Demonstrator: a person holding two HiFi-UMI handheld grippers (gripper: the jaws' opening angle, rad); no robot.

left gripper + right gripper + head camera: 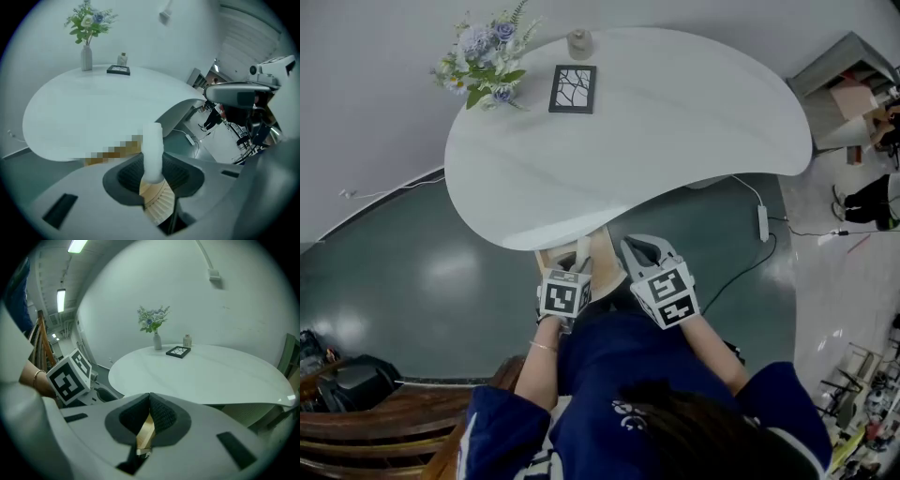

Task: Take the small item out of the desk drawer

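Observation:
A small white cylinder (pixel 152 145) stands upright between the dark pads of my left gripper (pixel 153 161), which is shut on it. In the head view that gripper (pixel 578 269) hovers over the open wooden drawer (pixel 602 255) under the near edge of the white table (pixel 675 131). Light wood of the drawer (pixel 159 201) shows below the cylinder. My right gripper (pixel 639 251) sits just right of the left one, over the same drawer. Its jaws (pixel 149 400) meet at the tips with nothing between them.
On the far side of the table stand a vase of flowers (pixel 483 66), a small bottle (pixel 579 42) and a framed picture (pixel 573 88). A power strip with its cable (pixel 762 223) lies on the floor to the right. Wooden furniture (pixel 384 427) stands at the lower left.

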